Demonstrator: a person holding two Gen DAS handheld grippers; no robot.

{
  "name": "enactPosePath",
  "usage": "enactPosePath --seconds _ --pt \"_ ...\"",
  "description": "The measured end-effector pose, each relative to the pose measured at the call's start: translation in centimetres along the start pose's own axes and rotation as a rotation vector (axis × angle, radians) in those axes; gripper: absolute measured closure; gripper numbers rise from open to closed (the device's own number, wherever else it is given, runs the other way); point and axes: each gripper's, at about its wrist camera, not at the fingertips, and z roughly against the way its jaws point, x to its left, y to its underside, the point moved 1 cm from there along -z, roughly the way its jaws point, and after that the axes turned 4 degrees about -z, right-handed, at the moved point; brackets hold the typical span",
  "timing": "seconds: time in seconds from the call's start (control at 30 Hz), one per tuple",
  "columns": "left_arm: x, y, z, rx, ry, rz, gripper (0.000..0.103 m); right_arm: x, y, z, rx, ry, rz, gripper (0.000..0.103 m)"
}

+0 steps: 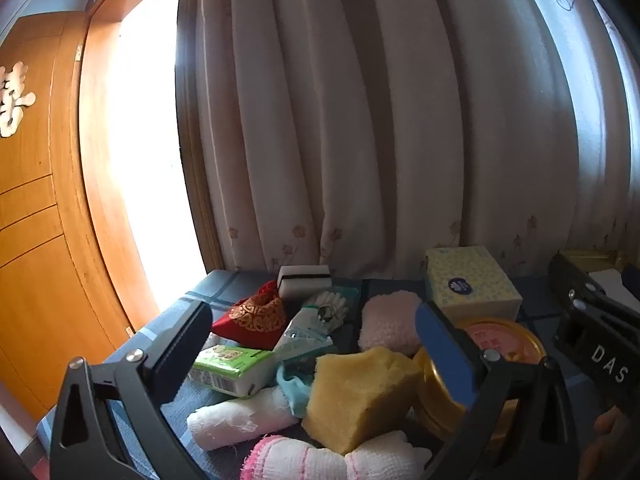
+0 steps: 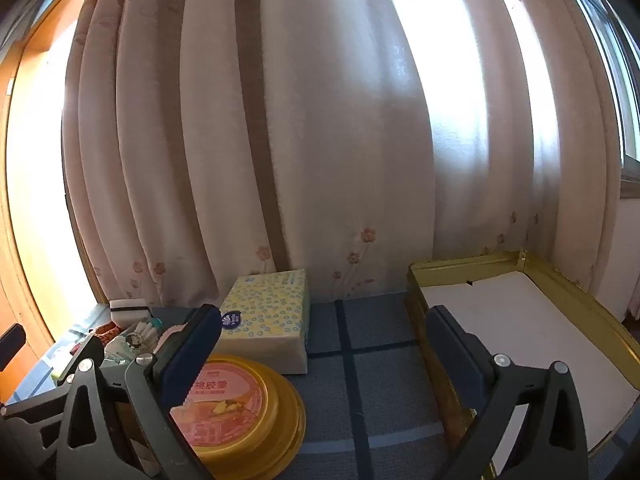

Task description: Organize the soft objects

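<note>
My left gripper (image 1: 316,348) stands open over a heap of soft things on the blue checked cloth (image 1: 224,288): a yellow sponge (image 1: 356,392), a fluffy pink cloth (image 1: 390,326), a red embroidered pouch (image 1: 256,318), a green tissue pack (image 1: 232,368), rolled white gauze (image 1: 236,420) and a pink-edged white towel (image 1: 320,460). Nothing is between its fingers. My right gripper (image 2: 324,356) is open too, empty, above bare cloth between a gold round tin (image 2: 240,404) and a gold-rimmed box (image 2: 532,320) with a white lining. A yellow tissue pack (image 2: 268,316) lies behind the tin.
A pale curtain (image 1: 380,120) hangs close behind the surface. A wooden door (image 1: 36,220) stands at the left. A white block with a black band (image 1: 304,280) sits at the back of the heap. The right gripper's body (image 1: 592,332) shows at the right of the left wrist view.
</note>
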Motion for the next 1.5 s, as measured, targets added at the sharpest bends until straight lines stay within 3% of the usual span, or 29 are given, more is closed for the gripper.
enactPosePath --seconds 1.5 --pt "0.1 0.1 0.0 0.03 0.044 0.039 0.0 1.0 0.1 1.3 -0.056 -0.035 0.041 0.001"
